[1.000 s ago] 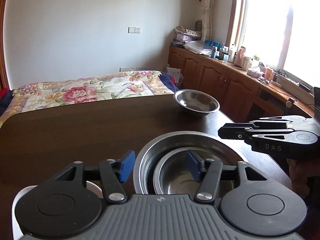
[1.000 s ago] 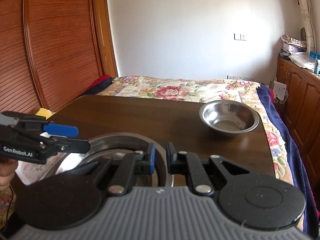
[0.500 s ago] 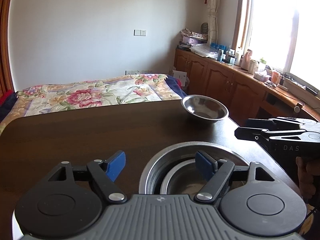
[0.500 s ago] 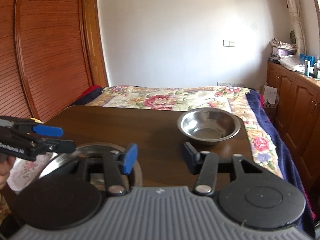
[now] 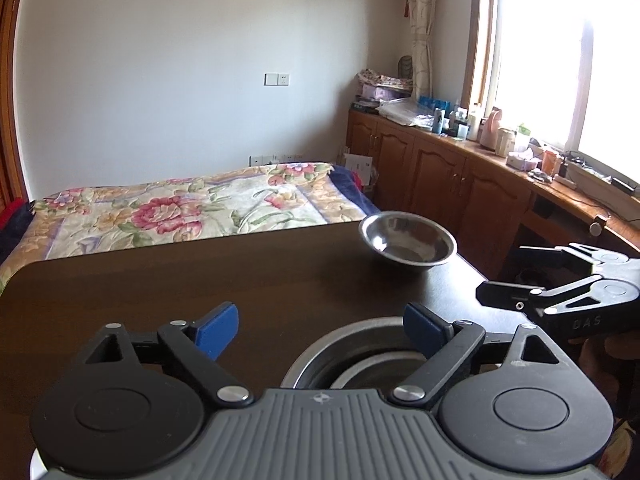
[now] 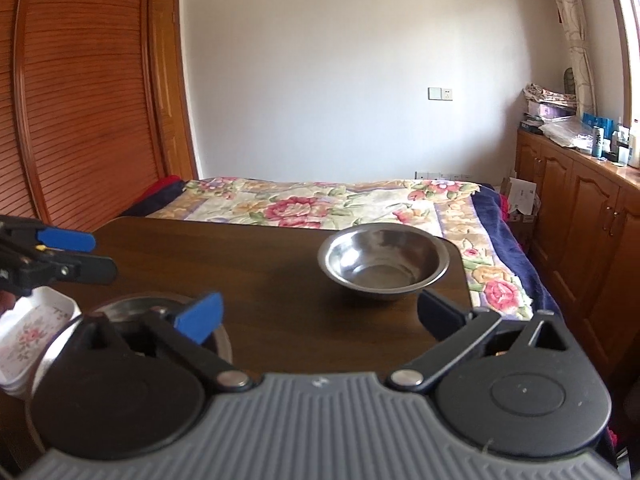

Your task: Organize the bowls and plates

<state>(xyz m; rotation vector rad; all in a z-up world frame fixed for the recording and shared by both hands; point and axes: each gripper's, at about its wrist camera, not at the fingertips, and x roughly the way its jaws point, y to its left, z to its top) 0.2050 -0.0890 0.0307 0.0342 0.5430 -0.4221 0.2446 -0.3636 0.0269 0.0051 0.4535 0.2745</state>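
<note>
A single steel bowl (image 5: pixel 408 238) (image 6: pixel 382 266) stands near the far right corner of the dark table (image 5: pixel 160 280). Two nested steel bowls (image 5: pixel 360 354) (image 6: pixel 160 304) sit at the near edge, partly hidden under my grippers. My left gripper (image 5: pixel 320 328) hangs open above the nested bowls, holding nothing, and shows at the left of the right wrist view (image 6: pixel 92 254). My right gripper (image 6: pixel 320 316) is wide open and empty, between the nested bowls and the single bowl. In the left wrist view it (image 5: pixel 498 274) sits at the right, off the table's edge.
A white floral dish (image 6: pixel 28 336) lies left of the nested bowls at the near table edge. A flower-patterned bed (image 6: pixel 320 204) lies beyond the table. Wooden cabinets (image 5: pixel 440 176) with clutter run along the right wall under a window.
My right gripper went from nearly shut at the big bowl's rim to wide open and drew back. My left gripper also opened wider and pulled back from the nested bowls.
</note>
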